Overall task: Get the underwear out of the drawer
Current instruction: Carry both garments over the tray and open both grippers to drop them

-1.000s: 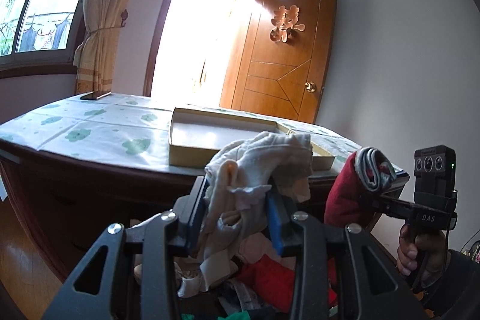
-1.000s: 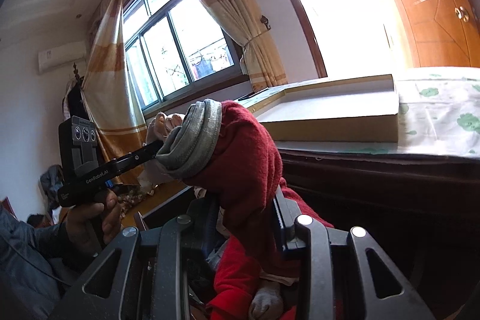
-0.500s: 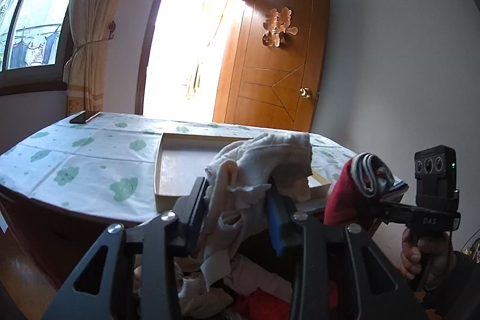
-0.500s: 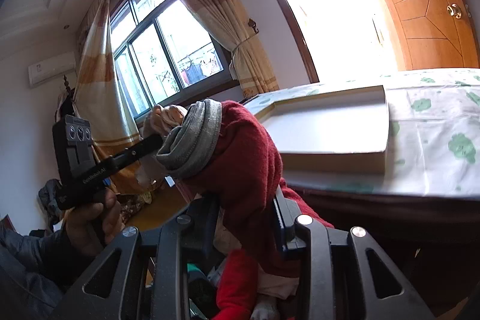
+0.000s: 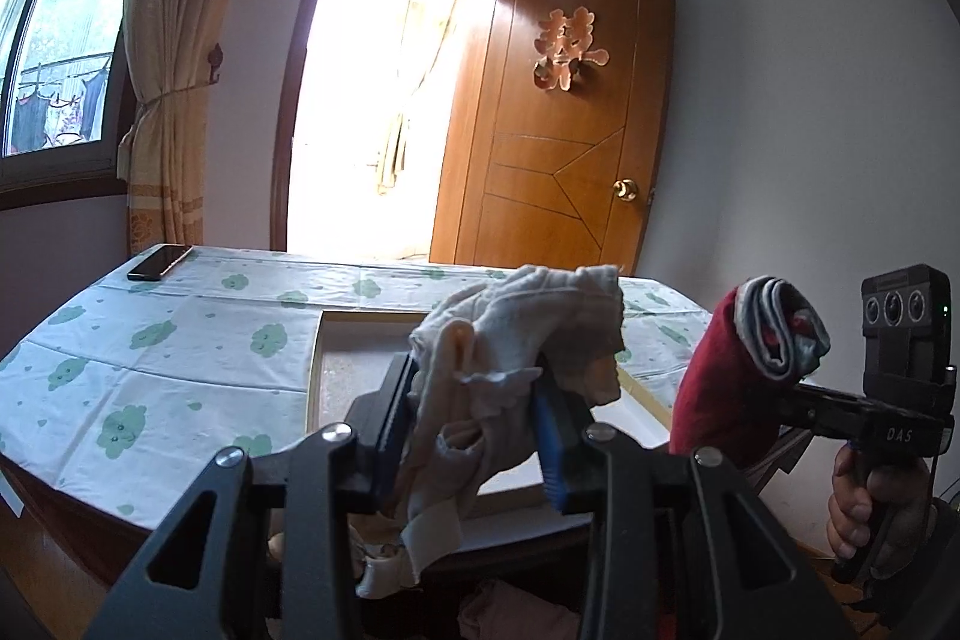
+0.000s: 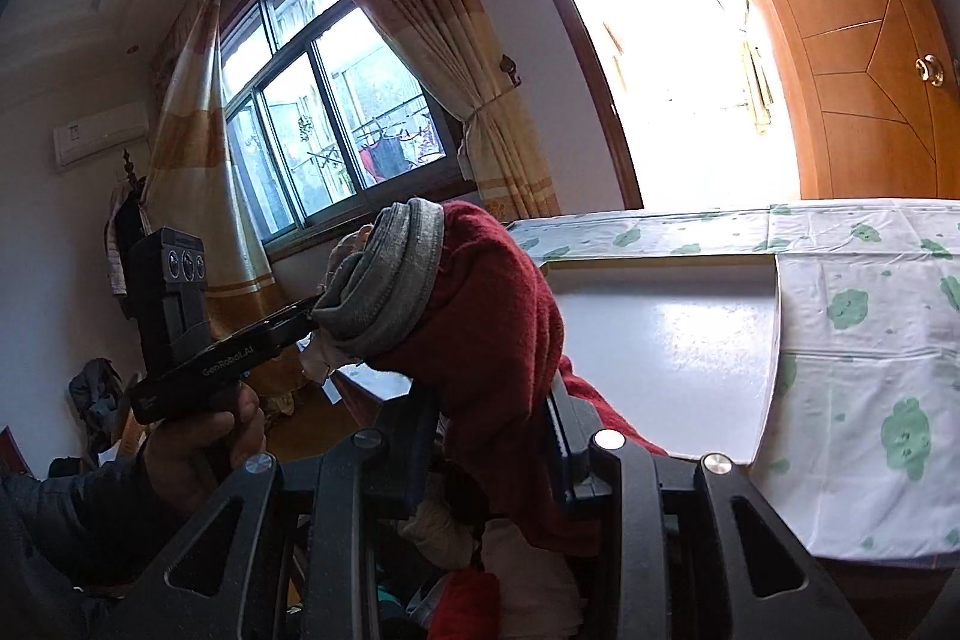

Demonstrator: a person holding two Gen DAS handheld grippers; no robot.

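My left gripper is shut on a crumpled white underwear piece, which bunches above the blue pads and hangs down below them. My right gripper is shut on red underwear with a grey waistband folded over its top. Both garments are held up above the table's level, side by side. In the left wrist view the red underwear shows at the right, with a hand on the gripper's handle. More clothes lie low behind the fingers in the drawer, mostly hidden.
A table covered by a white cloth with green prints stands just ahead. A shallow cardboard tray lies on it near the grippers. A phone rests at the far left corner. A wooden door stands open beyond.
Both grippers have risen with their garments still clamped. The tabletop now shows from above, and the drawer's clothes have sunk toward the bottom edge of both views.
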